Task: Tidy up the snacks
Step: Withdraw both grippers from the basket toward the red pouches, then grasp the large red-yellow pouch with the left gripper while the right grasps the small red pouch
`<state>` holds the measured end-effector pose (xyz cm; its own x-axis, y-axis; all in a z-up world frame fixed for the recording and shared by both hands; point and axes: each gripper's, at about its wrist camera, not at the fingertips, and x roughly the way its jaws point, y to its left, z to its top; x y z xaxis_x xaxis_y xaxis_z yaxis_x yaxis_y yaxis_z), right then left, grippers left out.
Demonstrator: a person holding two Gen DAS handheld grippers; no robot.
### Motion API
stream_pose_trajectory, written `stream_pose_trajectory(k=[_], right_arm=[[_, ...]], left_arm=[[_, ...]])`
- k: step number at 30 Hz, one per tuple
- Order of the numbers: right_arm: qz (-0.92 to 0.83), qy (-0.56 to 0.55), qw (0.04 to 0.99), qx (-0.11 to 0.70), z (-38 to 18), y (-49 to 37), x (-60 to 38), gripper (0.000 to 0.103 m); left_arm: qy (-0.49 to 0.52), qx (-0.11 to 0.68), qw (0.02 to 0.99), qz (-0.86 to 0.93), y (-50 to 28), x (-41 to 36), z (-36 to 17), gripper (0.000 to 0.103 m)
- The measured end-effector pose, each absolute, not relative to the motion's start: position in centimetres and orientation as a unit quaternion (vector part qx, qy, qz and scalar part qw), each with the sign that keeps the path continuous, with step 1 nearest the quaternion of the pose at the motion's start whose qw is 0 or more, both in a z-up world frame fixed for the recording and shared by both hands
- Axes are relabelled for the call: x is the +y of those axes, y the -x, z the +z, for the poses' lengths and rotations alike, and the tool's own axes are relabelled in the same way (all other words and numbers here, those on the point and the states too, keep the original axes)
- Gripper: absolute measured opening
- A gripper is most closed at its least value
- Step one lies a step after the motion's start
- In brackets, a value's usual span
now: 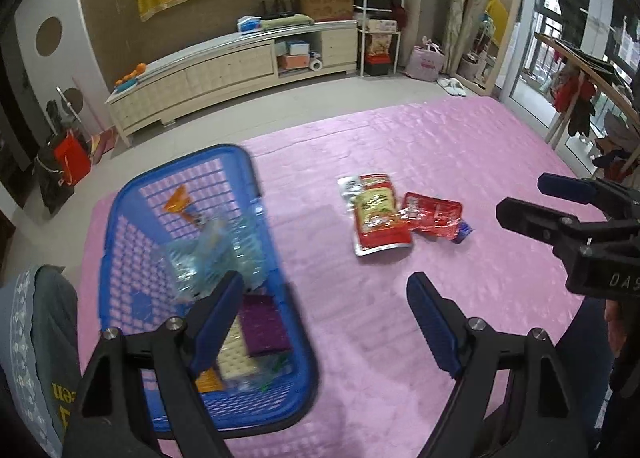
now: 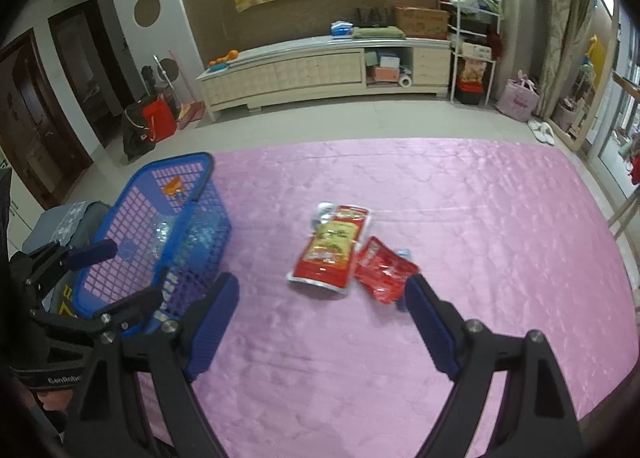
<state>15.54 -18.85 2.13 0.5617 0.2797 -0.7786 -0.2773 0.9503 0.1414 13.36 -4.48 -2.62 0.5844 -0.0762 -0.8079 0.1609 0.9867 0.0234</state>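
Observation:
A blue plastic basket (image 1: 276, 254) (image 2: 208, 174) stands on the left of the pink cloth, with several snack packs in it: an orange pack (image 1: 180, 202), clear wrappers and a purple pack (image 1: 266, 324). Mid-cloth lie a red and yellow pouch (image 1: 378, 218) (image 2: 330, 248) and a smaller red packet (image 1: 434, 216) (image 2: 382, 270), touching each other. My left gripper (image 1: 326, 294) (image 2: 124, 278) hovers open over the basket's near right rim, nothing between its fingers. My right gripper (image 2: 320, 294) (image 1: 520, 198) is open and empty, just short of the red packet.
The pink cloth (image 2: 480, 218) covers a wide surface with bare room to the right. Beyond its far edge are a tiled floor and a long cream cabinet (image 2: 320, 70). A grey bag (image 1: 44, 338) sits left of the basket. A wooden rack (image 1: 580, 74) stands at the right.

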Motion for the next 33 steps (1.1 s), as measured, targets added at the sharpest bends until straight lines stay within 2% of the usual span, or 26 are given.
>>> stream_pose_trajectory(k=[15,33], right_arm=[[0.126,-0.027,0.873,0.470,-0.8,-17.5,-27.6,0.088],[0.119,-0.050,0.850,0.511,-5.6,-21.0,-32.0,0.088]], left_arm=[[-0.088,0.475,0.871,-0.091,-18.0,-12.9,-5.3,0.082],[-0.121,0.514,0.845,-0.082,-22.6,-16.3,-8.7,0.082]])
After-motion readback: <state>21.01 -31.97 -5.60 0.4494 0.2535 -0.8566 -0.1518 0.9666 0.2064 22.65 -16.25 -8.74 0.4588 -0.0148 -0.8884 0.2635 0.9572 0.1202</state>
